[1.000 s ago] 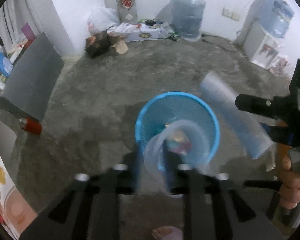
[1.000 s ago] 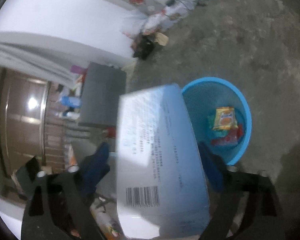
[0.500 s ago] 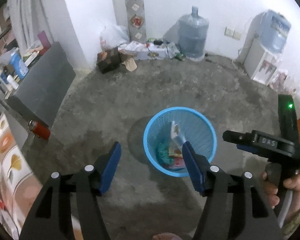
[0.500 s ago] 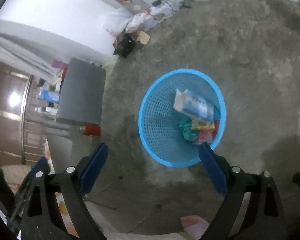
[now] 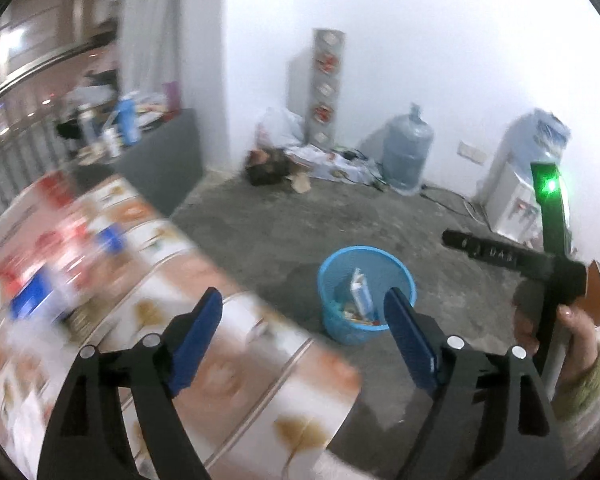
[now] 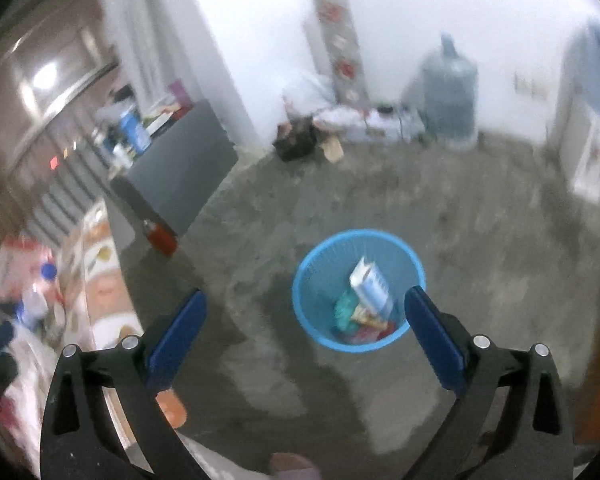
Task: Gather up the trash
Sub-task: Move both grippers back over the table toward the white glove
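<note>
The room now fills both views, which means you have pulled both hands up and back from the blue basket (image 5: 366,294) on the concrete floor (image 5: 284,232); a second ago a clear cup sat in your left grip and a white-and-blue carton in your right, directly over its mouth. Both are released. The carton (image 6: 371,287) now leans inside the basket on a heap of wrappers; the cup I cannot pick out in there. So that drop looks finished, and your next job is probably the patterned table (image 5: 228,364) on the left, where blurred red, white and blue items lie, likely more trash. Your left gripper (image 5: 302,338) has just been opening and nothing is between its blue pads; your right gripper (image 6: 302,334) has also just widened and its jaws stand fully apart and bare. Counting: one basket, one table, one carton showing, two grippers, one water jug (image 5: 407,158) against the far wall, one dispenser (image 5: 528,176) in the corner. The items on the table are too blurred to count.
</note>
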`<state>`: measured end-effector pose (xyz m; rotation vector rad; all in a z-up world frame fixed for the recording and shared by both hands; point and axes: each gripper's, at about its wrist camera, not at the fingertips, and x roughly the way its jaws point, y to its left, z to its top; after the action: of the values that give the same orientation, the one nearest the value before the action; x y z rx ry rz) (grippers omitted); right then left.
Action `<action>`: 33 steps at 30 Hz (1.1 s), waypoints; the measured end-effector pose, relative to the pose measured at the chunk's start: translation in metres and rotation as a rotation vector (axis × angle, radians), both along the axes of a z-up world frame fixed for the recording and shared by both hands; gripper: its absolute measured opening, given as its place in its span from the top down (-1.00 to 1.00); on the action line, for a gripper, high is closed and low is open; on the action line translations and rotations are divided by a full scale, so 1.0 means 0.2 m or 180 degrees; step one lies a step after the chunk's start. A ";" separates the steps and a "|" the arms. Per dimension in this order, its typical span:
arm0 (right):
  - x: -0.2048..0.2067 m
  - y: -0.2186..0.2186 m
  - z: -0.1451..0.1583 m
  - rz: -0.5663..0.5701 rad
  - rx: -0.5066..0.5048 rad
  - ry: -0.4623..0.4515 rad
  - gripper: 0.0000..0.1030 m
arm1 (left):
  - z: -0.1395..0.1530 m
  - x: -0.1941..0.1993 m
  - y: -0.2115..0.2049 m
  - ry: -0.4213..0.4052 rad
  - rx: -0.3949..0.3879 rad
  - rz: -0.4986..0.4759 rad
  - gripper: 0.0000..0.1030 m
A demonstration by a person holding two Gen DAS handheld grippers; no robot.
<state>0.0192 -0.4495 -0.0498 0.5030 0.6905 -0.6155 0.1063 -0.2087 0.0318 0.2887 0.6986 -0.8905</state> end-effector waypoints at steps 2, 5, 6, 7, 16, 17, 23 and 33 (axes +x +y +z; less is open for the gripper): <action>0.05 0.12 0.06 0.0128 -0.0365 0.0118 -0.84 | 0.01 -0.02 0.16 -0.0008 -0.0052 0.0163 -0.59; 0.10 0.30 0.14 0.0461 -0.0920 0.0168 -0.84 | 0.00 -0.04 0.46 -0.0069 -0.0133 0.0476 -0.59; 0.11 0.36 0.16 0.0598 -0.1075 0.0156 -0.84 | -0.01 -0.05 0.57 -0.0102 -0.0145 0.0620 -0.59; 0.13 0.42 0.19 0.0715 -0.1169 0.0117 -0.84 | -0.02 -0.06 0.68 -0.0124 -0.0157 0.0767 -0.59; 0.28 0.83 0.30 0.1897 -0.0443 -0.0534 -0.84 | -0.18 -0.05 1.42 -0.0054 -0.0312 0.1833 -0.59; 0.32 0.87 0.29 0.2028 -0.0298 -0.0492 -0.84 | -0.21 -0.04 1.48 -0.0025 -0.0346 0.1943 -0.59; 0.56 1.21 0.11 0.2653 0.0554 -0.0139 -0.44 | -0.30 -0.03 1.60 0.0120 -0.0494 0.2004 -0.49; 0.84 1.67 -0.17 0.3106 0.1350 0.0615 0.13 | -0.42 0.00 1.47 0.0243 -0.0297 0.1493 0.05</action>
<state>0.1880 -0.1161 -0.0834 0.4298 1.1435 0.4167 0.1062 0.0843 -0.0512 0.0027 0.7527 -0.4857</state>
